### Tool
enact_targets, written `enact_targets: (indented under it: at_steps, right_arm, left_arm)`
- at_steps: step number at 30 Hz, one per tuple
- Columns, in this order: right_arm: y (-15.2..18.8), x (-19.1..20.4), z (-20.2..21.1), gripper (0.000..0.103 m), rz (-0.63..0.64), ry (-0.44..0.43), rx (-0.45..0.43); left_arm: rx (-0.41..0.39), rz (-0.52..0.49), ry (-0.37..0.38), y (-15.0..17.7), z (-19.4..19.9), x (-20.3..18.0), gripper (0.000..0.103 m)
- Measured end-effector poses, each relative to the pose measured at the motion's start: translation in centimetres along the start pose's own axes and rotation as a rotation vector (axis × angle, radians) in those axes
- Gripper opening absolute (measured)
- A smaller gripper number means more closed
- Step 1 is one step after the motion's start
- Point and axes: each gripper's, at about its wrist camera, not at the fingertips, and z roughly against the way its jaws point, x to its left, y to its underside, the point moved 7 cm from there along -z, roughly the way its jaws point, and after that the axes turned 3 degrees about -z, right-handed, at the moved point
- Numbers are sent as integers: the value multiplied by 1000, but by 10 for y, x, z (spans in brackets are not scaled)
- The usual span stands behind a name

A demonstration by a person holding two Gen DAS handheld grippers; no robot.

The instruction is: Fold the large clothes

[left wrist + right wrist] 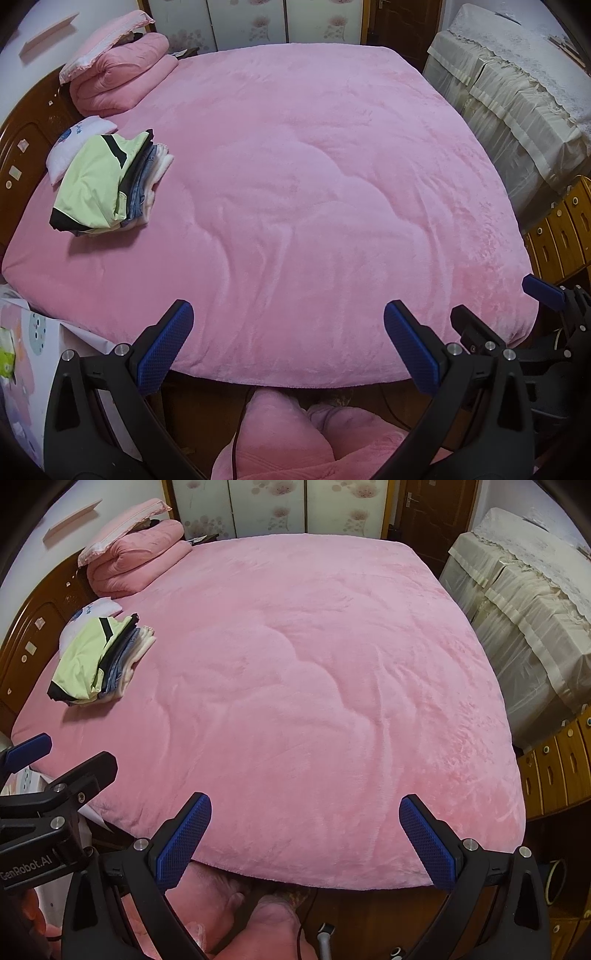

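Clothes (103, 181) sat in a folded stack at the bed's far left, near the headboard (22, 147); lower layers showed only as edges, so you could not tell each garment. The pink blanket (314, 177) covered the whole bed. Your left gripper (288, 347) hung over the near bed edge, its 2 fingers spread wide, holding nothing. Your right gripper (304, 842) was likewise wide apart and empty. Pink fabric (295, 439) lay below the bed edge, cut off by the frame; what it was stayed unclear.
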Motion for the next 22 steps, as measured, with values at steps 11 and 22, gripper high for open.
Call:
enact_targets:
  at_steps: [11,22]
  right_arm:
    - [1,-19,-11,103,15,-4,16]
    - [6,-37,-19,103,-22,2,45]
  left_arm:
    - [10,6,12,5,-4,-2,102]
    - [9,-6,22,6,-4,0,102]
